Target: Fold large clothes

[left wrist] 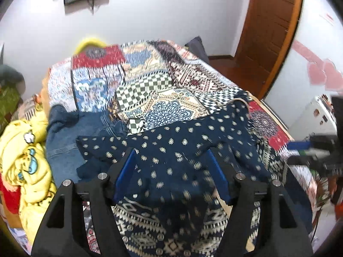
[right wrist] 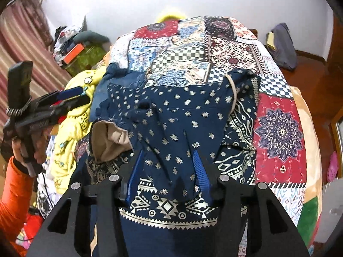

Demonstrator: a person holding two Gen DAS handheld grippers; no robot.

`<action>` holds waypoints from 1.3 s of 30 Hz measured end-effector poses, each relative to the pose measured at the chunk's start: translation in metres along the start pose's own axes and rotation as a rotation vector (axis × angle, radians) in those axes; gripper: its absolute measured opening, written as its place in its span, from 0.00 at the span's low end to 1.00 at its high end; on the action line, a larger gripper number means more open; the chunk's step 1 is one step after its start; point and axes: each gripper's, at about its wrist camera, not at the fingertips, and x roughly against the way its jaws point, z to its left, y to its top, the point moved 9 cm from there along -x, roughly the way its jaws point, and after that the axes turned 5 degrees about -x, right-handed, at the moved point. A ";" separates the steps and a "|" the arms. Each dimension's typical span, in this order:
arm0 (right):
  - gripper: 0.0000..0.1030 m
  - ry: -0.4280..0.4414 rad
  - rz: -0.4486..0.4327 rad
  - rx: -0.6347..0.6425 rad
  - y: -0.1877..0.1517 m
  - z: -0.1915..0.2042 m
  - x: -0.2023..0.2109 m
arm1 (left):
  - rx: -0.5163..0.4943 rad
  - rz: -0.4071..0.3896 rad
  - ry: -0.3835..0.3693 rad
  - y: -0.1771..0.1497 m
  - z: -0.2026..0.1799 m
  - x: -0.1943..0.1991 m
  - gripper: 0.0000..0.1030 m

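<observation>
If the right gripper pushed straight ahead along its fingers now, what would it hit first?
Most likely the navy patterned garment spread on the patchwork bedspread. The right gripper has open jaws angled down, and that cloth fills the gap between them. Depth is uncertain.

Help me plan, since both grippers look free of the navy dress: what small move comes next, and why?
Probably lower the right gripper and close on the near fold of the navy dress. Its jaws stand open with cloth between them but unpinched, the left gripper is open too, and the dress lies rumpled, its tan lining showing.
</observation>
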 end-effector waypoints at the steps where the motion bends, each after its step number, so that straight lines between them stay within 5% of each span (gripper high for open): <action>1: 0.43 -0.002 0.001 -0.013 -0.001 -0.002 -0.001 | 0.004 0.024 -0.007 -0.001 0.001 -0.008 0.65; 5: 0.43 -0.014 0.018 -0.046 -0.009 -0.012 0.001 | -0.035 0.136 -0.014 -0.024 -0.015 -0.045 0.65; 11: 0.43 -0.047 0.033 -0.057 -0.020 -0.029 0.005 | -0.082 0.187 -0.099 -0.075 -0.053 -0.053 0.65; 20: 0.43 -0.049 0.041 -0.110 -0.026 -0.048 0.002 | -0.193 0.211 -0.012 -0.133 -0.065 -0.035 0.65; 27: 0.43 -0.062 0.043 -0.127 -0.017 -0.060 -0.006 | -0.053 0.115 -0.026 -0.105 -0.020 0.007 0.66; 31: 0.43 -0.084 0.022 -0.131 -0.003 -0.070 -0.011 | 0.038 0.033 0.031 -0.079 0.036 0.025 0.81; 39: 0.45 -0.109 0.015 -0.204 0.022 -0.105 -0.032 | 0.270 0.089 0.103 -0.074 0.150 -0.032 0.82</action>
